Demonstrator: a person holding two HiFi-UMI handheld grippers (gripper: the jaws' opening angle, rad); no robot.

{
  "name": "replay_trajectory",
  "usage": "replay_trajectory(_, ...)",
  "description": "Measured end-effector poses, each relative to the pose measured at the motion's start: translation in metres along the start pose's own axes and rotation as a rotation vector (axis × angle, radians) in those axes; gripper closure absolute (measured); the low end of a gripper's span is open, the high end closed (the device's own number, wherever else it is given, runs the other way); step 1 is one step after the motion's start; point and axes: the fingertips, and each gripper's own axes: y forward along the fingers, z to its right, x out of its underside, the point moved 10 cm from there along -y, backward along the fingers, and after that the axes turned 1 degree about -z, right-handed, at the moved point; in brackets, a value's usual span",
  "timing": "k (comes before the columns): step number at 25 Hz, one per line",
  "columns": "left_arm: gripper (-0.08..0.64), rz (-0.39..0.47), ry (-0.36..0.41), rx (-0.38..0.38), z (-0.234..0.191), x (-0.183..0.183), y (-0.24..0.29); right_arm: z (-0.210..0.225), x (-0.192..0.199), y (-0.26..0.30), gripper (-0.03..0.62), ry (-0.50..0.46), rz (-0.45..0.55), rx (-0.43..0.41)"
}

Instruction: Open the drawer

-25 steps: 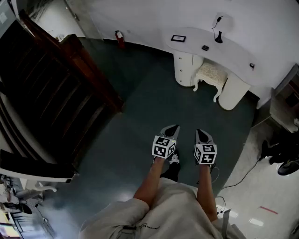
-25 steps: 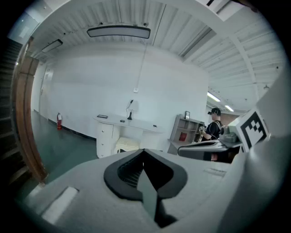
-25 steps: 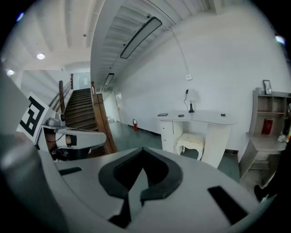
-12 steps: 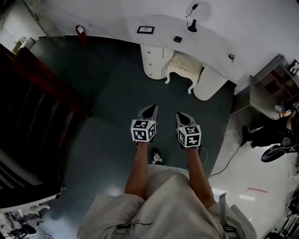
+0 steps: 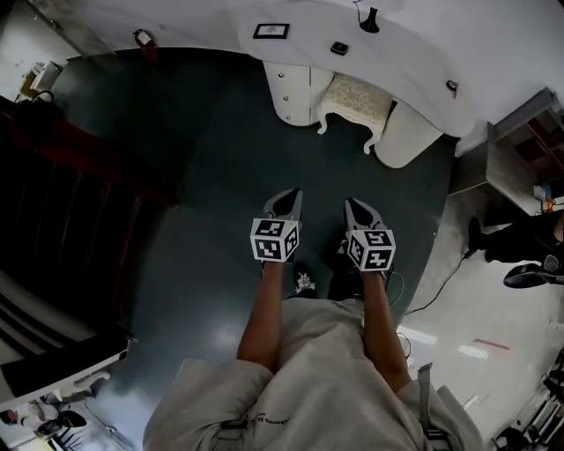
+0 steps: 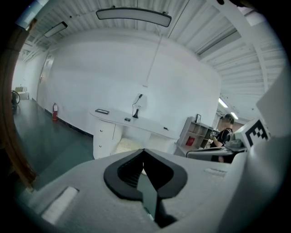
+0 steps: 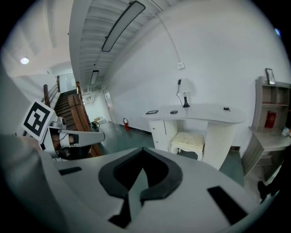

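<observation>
The white curved desk (image 5: 414, 62) stands against the wall. Both tools are well apart from it, over the dark floor (image 5: 211, 176) in front of it, so I judge the task is only at the approach. The wooden staircase (image 5: 79, 194) is far to the left of the desk and should not matter. The cushioned stool (image 5: 354, 95) sits in the knee space of the desk, just beside the cabinet (image 5: 304, 88) under the desk's left end. The drawer (image 5: 284, 74) is in that cabinet and looks shut. Two small knobs show on the cabinet front, so I cannot tell which drawer is meant, and taking the wrong one is a first risk. The second risk is the stool: a reach that comes in to the right of the cabinet may bump its leg. The left gripper (image 5: 289, 195) and the right gripper (image 5: 355, 205) both point toward the desk. Each has its jaws pressed together with nothing between them. If a gripper meets a knob like this, it only pushes it, so the jaws must spread first. The knob looks small, so a grip off its centre may slip away. The picture frame (image 5: 270, 31) and the lamp (image 5: 370, 18) on the desk top could shake from a hard pull.
</observation>
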Motion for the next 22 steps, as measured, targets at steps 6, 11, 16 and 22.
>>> replay_trajectory(6,0.551,-0.041,0.016,-0.051,-0.014,-0.012,0.036,0.037,-0.017,0.051,0.577,0.079,-0.013,-0.055)
replay_trajectory(11,0.551,-0.034,0.016,-0.094,-0.026,-0.045,0.066,0.054,-0.066,0.099,0.577,0.096,0.028,-0.145)
replay_trajectory(16,0.551,0.072,-0.019,-0.145,-0.033,-0.085,0.097,0.075,-0.119,0.14,0.577,0.068,0.074,-0.225)
replay_trajectory(22,0.551,0.144,0.009,-0.256,-0.048,-0.123,0.119,0.101,-0.172,0.182,0.578,0.092,0.137,-0.33)
